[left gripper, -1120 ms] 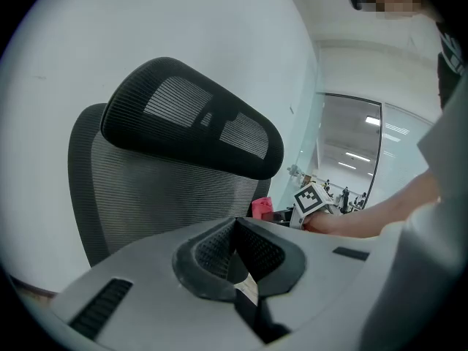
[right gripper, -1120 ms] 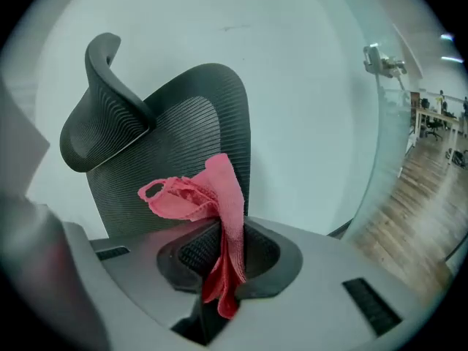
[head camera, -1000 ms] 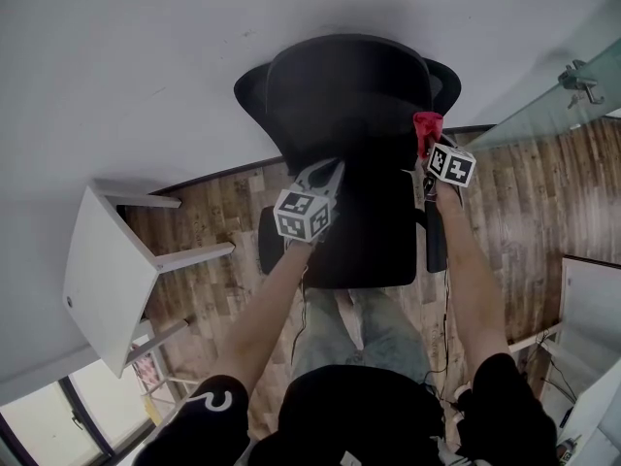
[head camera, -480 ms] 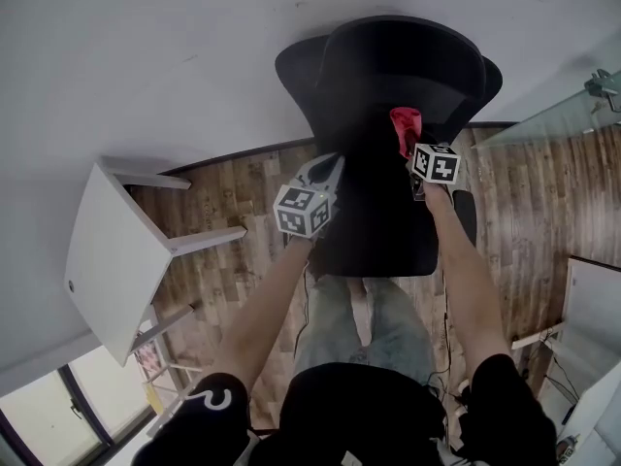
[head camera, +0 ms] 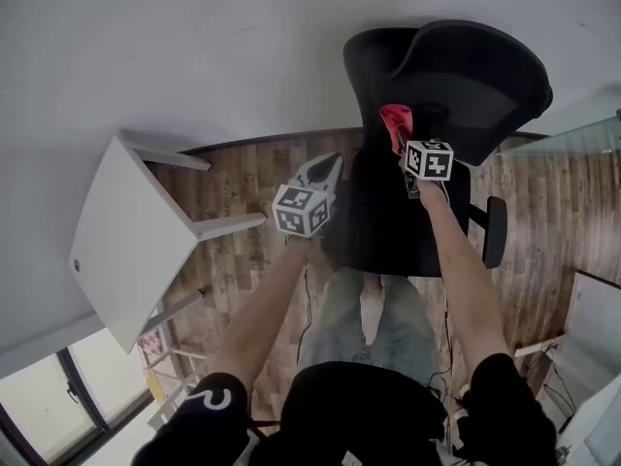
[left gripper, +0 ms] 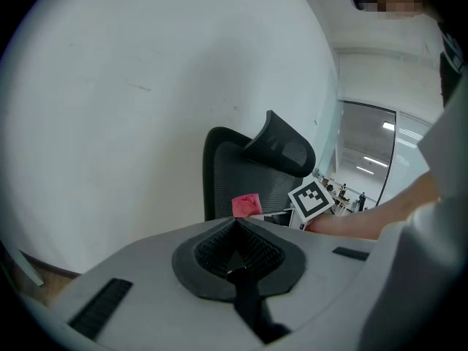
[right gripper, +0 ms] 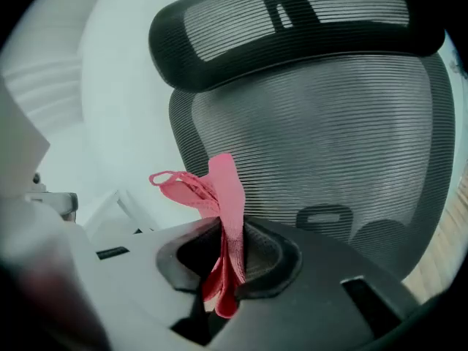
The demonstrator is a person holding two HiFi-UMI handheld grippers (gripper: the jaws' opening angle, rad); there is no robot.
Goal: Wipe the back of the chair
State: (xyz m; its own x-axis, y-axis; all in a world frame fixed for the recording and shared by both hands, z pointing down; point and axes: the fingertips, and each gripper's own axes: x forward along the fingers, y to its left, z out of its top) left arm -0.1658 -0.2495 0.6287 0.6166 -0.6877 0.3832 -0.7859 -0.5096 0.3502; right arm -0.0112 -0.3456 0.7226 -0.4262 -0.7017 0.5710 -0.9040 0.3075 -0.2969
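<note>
Chair (head camera: 456, 76) swung right since earlier; your outstretched right gripper (head camera: 400, 142) clenched the pink cloth (head camera: 393, 122), left gripper (head camera: 327, 169) closed empty.

No legible text, brand, number or sign observed. The cubes on the left gripper (head camera: 325, 169) and right gripper (head camera: 397, 138) bear coded square markers only.

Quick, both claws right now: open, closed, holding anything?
Left claw: closed, empty.
Right claw: closed on the pink folded fabric cloth.
</note>
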